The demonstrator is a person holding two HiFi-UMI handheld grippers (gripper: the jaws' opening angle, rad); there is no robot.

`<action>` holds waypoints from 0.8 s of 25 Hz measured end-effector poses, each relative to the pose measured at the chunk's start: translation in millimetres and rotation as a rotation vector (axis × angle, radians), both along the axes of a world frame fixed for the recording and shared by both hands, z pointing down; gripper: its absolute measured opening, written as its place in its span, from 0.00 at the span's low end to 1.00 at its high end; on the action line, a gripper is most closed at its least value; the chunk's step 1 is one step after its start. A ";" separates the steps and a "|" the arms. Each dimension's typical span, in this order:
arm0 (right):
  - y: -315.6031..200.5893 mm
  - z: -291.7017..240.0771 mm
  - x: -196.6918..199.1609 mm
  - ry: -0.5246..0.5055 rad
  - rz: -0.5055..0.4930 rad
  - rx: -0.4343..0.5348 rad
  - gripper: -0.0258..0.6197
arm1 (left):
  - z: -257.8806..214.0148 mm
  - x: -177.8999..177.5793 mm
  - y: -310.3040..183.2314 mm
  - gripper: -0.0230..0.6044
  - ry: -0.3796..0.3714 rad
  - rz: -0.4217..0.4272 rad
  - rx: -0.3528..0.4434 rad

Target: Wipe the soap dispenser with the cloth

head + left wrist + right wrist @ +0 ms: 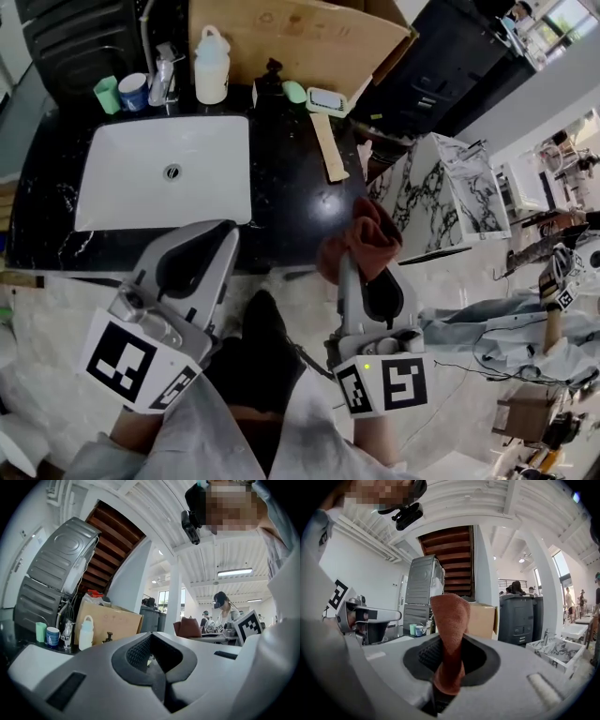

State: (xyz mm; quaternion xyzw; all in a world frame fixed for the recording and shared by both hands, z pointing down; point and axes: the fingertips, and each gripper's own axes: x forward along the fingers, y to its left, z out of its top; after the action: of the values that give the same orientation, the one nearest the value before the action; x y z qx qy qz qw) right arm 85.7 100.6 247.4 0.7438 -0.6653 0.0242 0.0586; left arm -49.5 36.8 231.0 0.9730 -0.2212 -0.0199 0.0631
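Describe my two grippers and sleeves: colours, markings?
The left gripper and right gripper are light grey moulded shells with black ribbed jaw pads. Each carries a white cube with black square markers at its rear. The sleeves are pale grey.

Rust cloth [361, 244]; upright black soap dispenser [272, 80]

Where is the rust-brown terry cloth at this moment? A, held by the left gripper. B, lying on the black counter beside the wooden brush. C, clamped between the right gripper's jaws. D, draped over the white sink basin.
C: the rust-brown terry cloth stands pinched between the jaws of the right gripper, while the left gripper is shut on nothing.
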 end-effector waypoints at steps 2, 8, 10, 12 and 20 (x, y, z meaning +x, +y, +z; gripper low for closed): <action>-6.6 -3.8 2.9 0.014 -0.012 0.005 0.16 | -0.5 0.1 -3.8 0.04 -0.002 -0.011 0.004; -37.2 -6.2 13.7 0.021 -0.047 0.012 0.16 | -1.2 -0.2 -19.4 0.04 -0.011 -0.048 0.019; -48.4 -7.7 13.2 0.029 -0.070 0.016 0.16 | -1.3 -0.9 -28.1 0.04 -0.004 -0.076 0.018; -60.3 -8.2 12.6 0.036 -0.094 0.015 0.16 | -1.8 -0.8 -37.9 0.04 0.007 -0.101 0.014; -118.2 -5.8 25.7 0.046 -0.155 -0.007 0.16 | 0.1 7.4 -81.2 0.04 0.005 -0.163 -0.002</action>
State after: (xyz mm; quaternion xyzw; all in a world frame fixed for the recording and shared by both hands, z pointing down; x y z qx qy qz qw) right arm 111.3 -17.6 241.7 0.6902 -0.7194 0.0047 0.0783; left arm -42.1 -44.4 231.0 0.9517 -0.2994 -0.0270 0.0626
